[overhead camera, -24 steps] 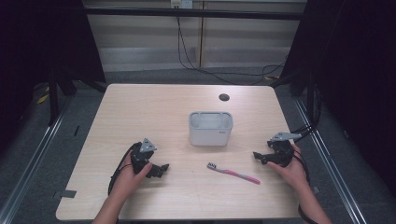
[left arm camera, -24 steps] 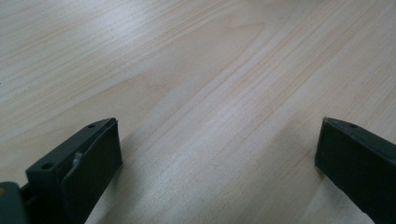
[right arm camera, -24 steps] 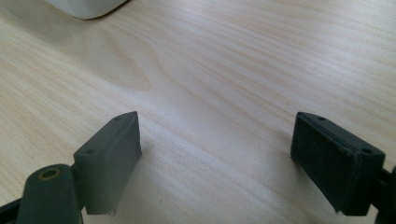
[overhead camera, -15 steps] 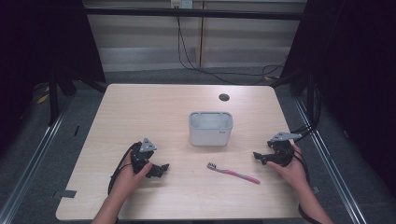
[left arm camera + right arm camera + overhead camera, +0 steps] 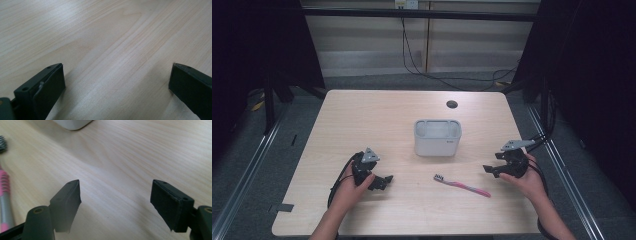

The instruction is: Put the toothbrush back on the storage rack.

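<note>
Toothbrush (image 5: 462, 185), pink handle, lies flat on the table (image 5: 362, 115) near the front edge, right of centre, bristle head toward the white holder (image 5: 437, 137) standing mid-table.

High view: against the frames just before, nothing has shifted. Brush, holder and both hands sit where they were. Left gripper (image 5: 382, 181) rests low near the front-left part of the table, well apart from the brush. Right gripper (image 5: 490, 169) rests near the right edge, jaws pointing toward the brush, close but not touching. The task, likely brush into holder, seems not yet begun; no reach under way.

Left gripper view: jaws stand wide, bare wood grain between them, nothing gripped.

Right gripper view: jaws wide, nothing between the pads. Toothbrush (image 5: 4, 195) shows at the left border, bristles blurred at top left, handle running down beside the left jaw. A white corner at the top edge is probably the holder (image 5: 72, 123), though too little shows to be sure. The brush lies outside the gap, so the gripper would need to swing toward it before closing.
</note>
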{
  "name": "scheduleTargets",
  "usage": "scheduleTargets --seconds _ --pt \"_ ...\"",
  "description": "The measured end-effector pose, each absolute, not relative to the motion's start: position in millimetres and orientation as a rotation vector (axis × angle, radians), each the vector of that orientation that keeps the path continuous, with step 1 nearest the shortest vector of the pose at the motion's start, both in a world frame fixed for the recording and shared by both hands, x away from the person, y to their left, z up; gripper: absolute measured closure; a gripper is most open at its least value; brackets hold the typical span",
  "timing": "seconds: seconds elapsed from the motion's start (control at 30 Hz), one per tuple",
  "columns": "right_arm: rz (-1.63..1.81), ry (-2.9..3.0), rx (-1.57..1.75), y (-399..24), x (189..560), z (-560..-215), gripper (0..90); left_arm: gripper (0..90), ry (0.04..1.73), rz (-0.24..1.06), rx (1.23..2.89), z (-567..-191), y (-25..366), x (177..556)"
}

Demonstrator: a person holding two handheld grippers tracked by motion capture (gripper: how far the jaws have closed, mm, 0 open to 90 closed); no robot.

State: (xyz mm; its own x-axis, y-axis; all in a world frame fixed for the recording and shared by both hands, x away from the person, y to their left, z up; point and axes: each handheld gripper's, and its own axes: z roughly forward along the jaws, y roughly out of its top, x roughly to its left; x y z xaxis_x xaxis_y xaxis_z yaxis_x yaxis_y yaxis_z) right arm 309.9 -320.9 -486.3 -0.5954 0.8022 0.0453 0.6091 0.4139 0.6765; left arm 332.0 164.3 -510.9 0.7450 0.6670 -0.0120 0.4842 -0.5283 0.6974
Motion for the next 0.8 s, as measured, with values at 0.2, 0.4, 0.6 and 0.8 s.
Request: scheduleTargets --seconds 0.2,0.4,0.6,0.8 --pt "0.977 2.452 1.16 -311.2 305.2 -472.0 28.2 0.1 0.861 0.335 2.235 -510.9 164.3 332.0" --pt "0.977 2.508 1.098 -300.2 301.7 -460.7 31.4 0.1 0.862 0.335 2.235 -511.0 164.2 332.0" --pt "0.979 2.556 1.034 -285.6 300.6 -448.2 33.8 0.1 0.861 0.334 2.235 -511.0 164.3 332.1" --pt "0.966 2.609 0.971 -269.5 301.0 -438.9 36.3 0.0 0.858 0.331 2.236 -511.0 164.2 332.8"
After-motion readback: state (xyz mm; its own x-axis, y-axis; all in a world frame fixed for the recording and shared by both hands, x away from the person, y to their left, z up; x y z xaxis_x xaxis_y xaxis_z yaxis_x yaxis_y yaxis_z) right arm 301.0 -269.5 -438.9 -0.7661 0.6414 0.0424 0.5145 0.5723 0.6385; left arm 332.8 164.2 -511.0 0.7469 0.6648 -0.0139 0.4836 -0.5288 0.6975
